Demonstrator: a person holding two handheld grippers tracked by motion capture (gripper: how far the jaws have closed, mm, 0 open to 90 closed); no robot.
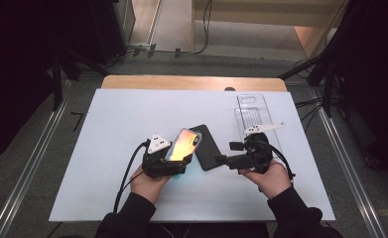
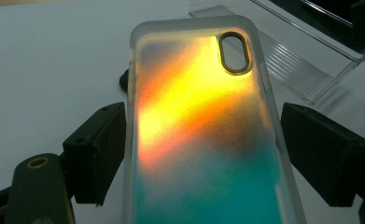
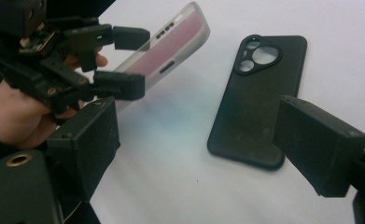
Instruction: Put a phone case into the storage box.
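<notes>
Left fingers (image 2: 203, 154) pinch gradient phone case (image 2: 203, 130), bottom cropped; right fingers (image 3: 194, 154) spread.

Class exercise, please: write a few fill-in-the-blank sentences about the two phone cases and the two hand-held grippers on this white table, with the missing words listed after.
1. The left gripper holds the ____ phone case by its long edges.
2. The black phone case lies ____ on the table.
3. The right gripper has its jaws ____, gripping nothing.
4. The clear plastic tray sits behind the ____ gripper.

Missing words: translucent orange-and-teal; flat; open; right
</notes>
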